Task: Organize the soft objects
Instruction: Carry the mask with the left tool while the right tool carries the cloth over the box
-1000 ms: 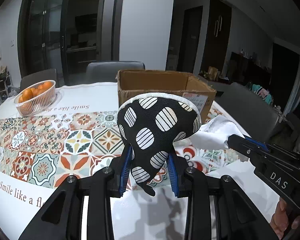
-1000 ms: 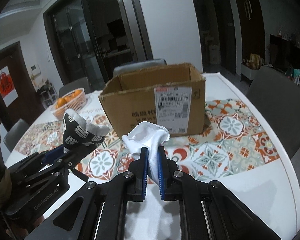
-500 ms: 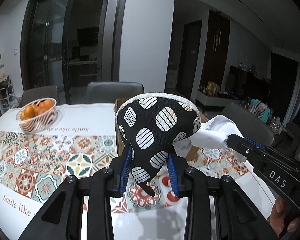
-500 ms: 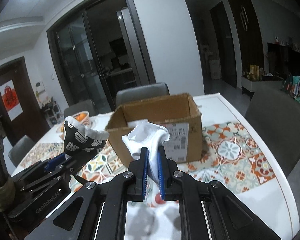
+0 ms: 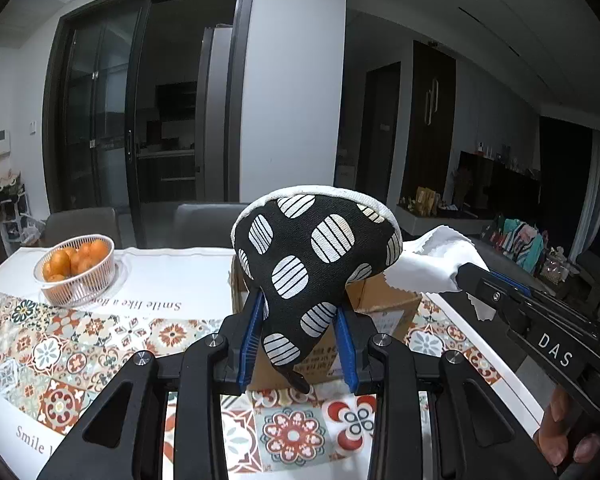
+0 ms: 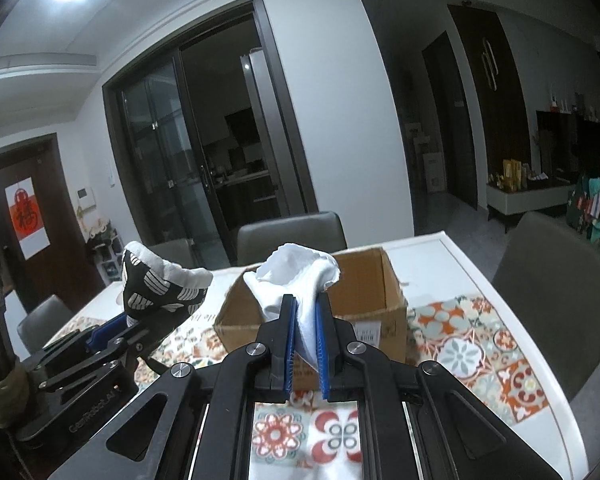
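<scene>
Oven mitt (image 5: 316, 276) pinched in my left hand-held gripper (image 5: 298, 344), white cloth (image 6: 300, 284) clamped tight in right hand-held gripper (image 6: 306, 344); both held above bench (image 5: 148, 292), near cardboard box (image 6: 384, 304), ready for dropping in.

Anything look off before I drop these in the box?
Nothing stands out. The left gripper grips the spotted mitt, the right gripper the white cloth. The box sits upright and open; the basket of oranges is undisturbed.
</scene>
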